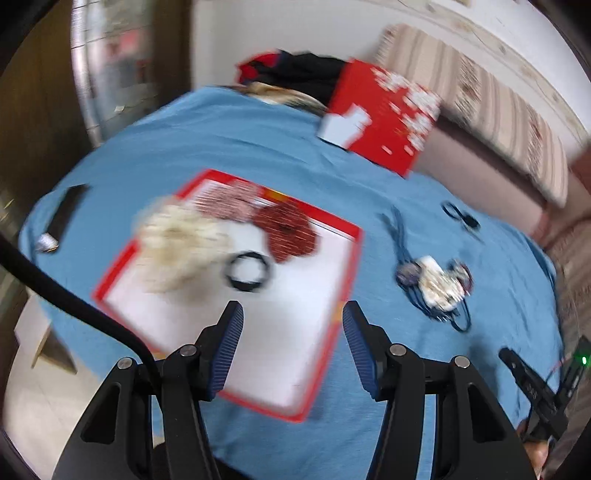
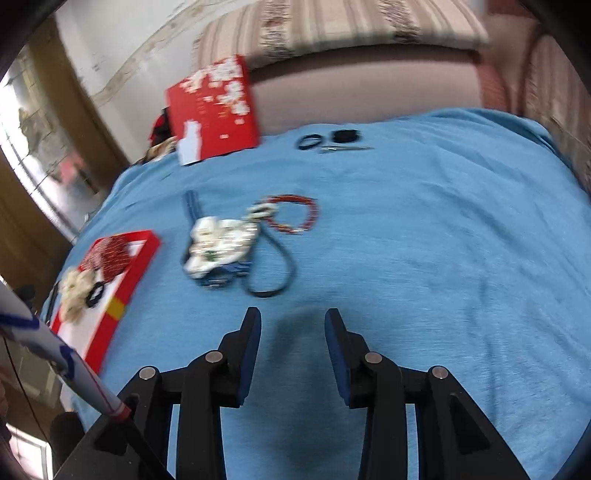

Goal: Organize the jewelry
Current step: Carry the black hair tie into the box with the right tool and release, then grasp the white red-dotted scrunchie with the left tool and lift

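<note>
A red-rimmed white box (image 1: 343, 258) lies on the blue cloth. It holds a cream bead cluster (image 1: 181, 243), dark red beads (image 1: 291, 229) and a black ring bracelet (image 1: 247, 271). My left gripper (image 1: 291, 317) is open and empty above the box's near part. A pile of white and blue jewelry (image 2: 219, 245) with a dark cord (image 2: 273, 269) and a red bead necklace (image 2: 295, 214) lies on the cloth. The pile also shows in the left wrist view (image 1: 439, 284). My right gripper (image 2: 293, 321) is open and empty, just short of the pile.
The red box lid (image 2: 218, 107) stands at the far edge, also in the left wrist view (image 1: 384, 114). Small black items (image 2: 328, 142) lie beyond the pile. A black strip (image 1: 64, 214) lies left. A striped sofa (image 2: 332, 33) is behind.
</note>
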A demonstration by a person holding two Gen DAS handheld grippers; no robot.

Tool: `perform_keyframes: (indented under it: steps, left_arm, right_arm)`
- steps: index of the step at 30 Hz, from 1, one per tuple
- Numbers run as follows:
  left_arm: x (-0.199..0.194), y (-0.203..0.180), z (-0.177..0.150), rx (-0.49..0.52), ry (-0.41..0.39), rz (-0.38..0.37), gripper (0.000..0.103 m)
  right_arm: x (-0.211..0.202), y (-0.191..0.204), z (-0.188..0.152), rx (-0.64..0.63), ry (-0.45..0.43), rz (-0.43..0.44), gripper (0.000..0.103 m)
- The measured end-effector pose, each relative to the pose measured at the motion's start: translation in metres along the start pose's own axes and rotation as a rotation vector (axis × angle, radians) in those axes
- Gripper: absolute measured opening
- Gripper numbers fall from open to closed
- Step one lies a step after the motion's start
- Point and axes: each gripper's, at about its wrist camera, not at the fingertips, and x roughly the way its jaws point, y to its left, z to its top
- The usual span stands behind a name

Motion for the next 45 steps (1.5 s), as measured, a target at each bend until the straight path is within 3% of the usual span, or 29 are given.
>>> perform_keyframes:
  steps: [5, 9, 16, 22, 24, 25, 26, 29, 33, 40, 45]
  left_arm:
    - [0.044, -0.058, -0.004, 0.094, 0.092, -0.087, 0.055]
    - [0.072, -0.095, 0.002, 0.156, 0.122, -0.122, 0.055]
    - [0.133, -0.157, 0.045, 0.258, 0.123, -0.168, 0.055]
    - [0.192, -0.184, 0.064, 0.294, 0.244, -0.214, 0.053]
    - [0.205, -0.189, 0.061, 0.319, 0.284, -0.21, 0.038]
    - [0.208, -0.191, 0.059, 0.335, 0.295, -0.208, 0.02]
    - [0.211, -0.194, 0.056, 0.348, 0.316, -0.214, 0.01]
    - [0.204, -0.194, 0.053, 0.328, 0.308, -0.235, 0.006]
    - [0.17, -0.19, 0.058, 0.269, 0.282, -0.334, 0.005]
    - [0.067, -0.174, 0.067, 0.266, 0.149, -0.479, 0.005]
    - [0.048, -0.143, 0.046, 0.228, 0.184, -0.53, 0.006]
  right_arm:
    - [0.017, -0.033, 0.002, 0.057, -0.03, -0.026, 0.039]
    - [0.029, -0.05, 0.001, 0.102, -0.004, -0.029, 0.039]
    - [0.023, -0.058, 0.01, 0.124, -0.034, -0.008, 0.039]
    - [0.027, -0.058, 0.011, 0.126, -0.022, 0.0, 0.039]
    - [0.027, -0.057, 0.011, 0.12, -0.022, -0.002, 0.039]
    - [0.027, -0.057, 0.011, 0.118, -0.023, -0.002, 0.039]
    - [0.028, -0.057, 0.011, 0.116, -0.023, -0.003, 0.039]
    - [0.029, -0.057, 0.01, 0.113, -0.021, -0.009, 0.039]
    - [0.032, -0.056, 0.011, 0.109, -0.018, -0.015, 0.039]
    - [0.037, -0.055, 0.009, 0.111, -0.009, -0.003, 0.039]
    - [0.042, -0.059, 0.007, 0.134, 0.009, 0.015, 0.039]
